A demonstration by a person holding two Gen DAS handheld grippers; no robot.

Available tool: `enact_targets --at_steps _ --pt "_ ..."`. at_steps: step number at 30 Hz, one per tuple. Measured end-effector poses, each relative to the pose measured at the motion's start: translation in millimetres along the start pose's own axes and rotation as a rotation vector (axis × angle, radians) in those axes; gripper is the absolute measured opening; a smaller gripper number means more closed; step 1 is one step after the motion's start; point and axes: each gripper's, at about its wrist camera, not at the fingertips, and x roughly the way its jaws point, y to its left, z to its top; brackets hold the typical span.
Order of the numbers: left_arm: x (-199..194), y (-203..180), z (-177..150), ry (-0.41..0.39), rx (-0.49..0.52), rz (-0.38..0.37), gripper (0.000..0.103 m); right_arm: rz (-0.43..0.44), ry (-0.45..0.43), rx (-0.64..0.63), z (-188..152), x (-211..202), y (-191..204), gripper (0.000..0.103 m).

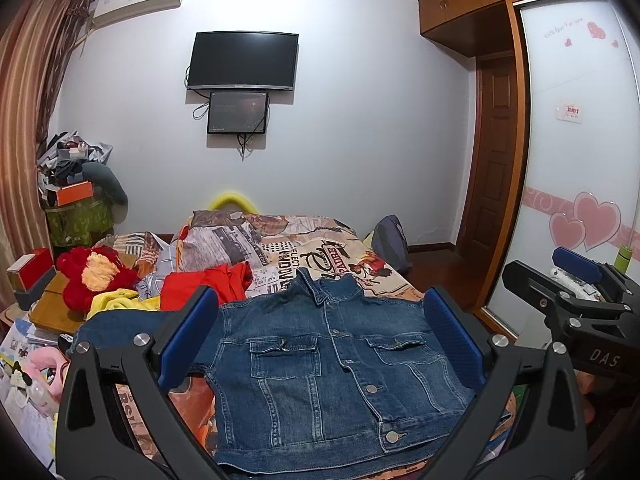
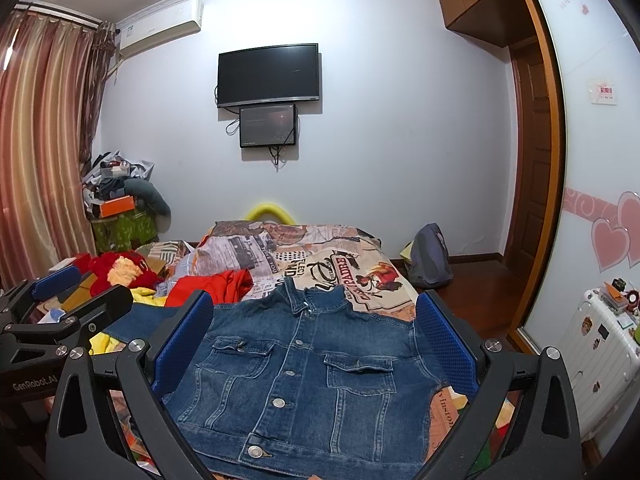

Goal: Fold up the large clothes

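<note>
A blue denim jacket [image 1: 328, 364] lies front up and buttoned on the patterned bedspread [image 1: 320, 248], collar pointing away, one sleeve stretched out to the left. My left gripper [image 1: 320, 340] hovers above its near half, open, blue pads wide apart with nothing between them. In the right wrist view the same jacket [image 2: 304, 372] fills the foreground, and my right gripper [image 2: 316, 340] stands open over it, holding nothing. The right gripper [image 1: 568, 280] also shows at the right edge of the left wrist view, and the left gripper [image 2: 68, 300] at the left edge of the right wrist view.
A red garment [image 1: 216, 284], a yellow garment [image 1: 120, 300] and a red plush toy [image 1: 96, 276] lie on the bed left of the jacket. A cluttered stack [image 1: 76, 184] stands in the left corner. A backpack [image 2: 430, 256] sits on the floor; a white suitcase [image 2: 600, 344] stands at right.
</note>
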Motion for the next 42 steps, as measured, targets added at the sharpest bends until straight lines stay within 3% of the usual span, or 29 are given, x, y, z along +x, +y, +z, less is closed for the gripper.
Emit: enact_targets --at_steps 42 --pt "16.1 10.1 0.6 0.032 -0.017 0.001 0.103 -0.001 0.037 0.012 -8.5 17.1 -6.3 0.101"
